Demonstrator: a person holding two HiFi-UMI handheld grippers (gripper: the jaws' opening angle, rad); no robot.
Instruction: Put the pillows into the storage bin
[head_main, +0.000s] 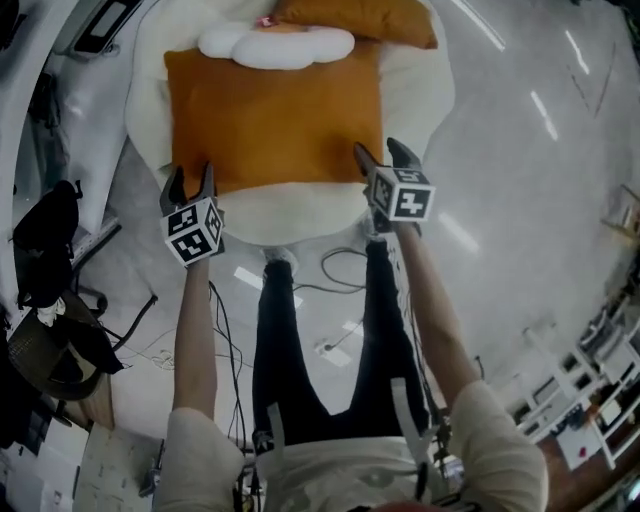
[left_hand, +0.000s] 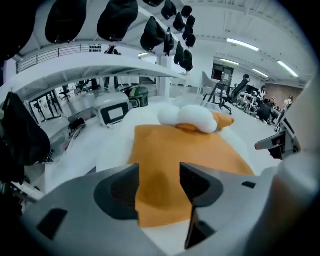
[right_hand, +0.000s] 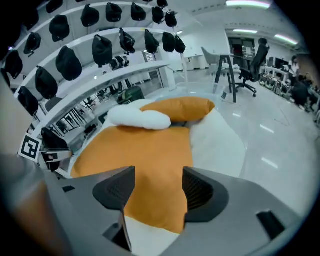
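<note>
A large flat orange pillow (head_main: 275, 115) lies on a big white rounded cushion (head_main: 420, 90). At its far edge sit a white cloud-shaped pillow (head_main: 277, 45) and a second orange pillow (head_main: 360, 20). My left gripper (head_main: 190, 185) is at the big pillow's near left corner, my right gripper (head_main: 385, 160) at its near right corner. Both are open. In the left gripper view the pillow's (left_hand: 170, 155) near edge shows between the spread jaws of the left gripper (left_hand: 159, 172), not pinched. The right gripper view shows the same pillow (right_hand: 145, 160) framed by the right gripper (right_hand: 159, 175), with the white pillow (right_hand: 140, 117) beyond.
The person's legs (head_main: 290, 340) stand on a glossy floor just short of the white cushion, with cables (head_main: 340, 270) around the feet. A black chair with dark cloth (head_main: 45, 300) is at the left. Racks of black bags (right_hand: 100, 50) and office chairs (right_hand: 250, 65) stand farther off.
</note>
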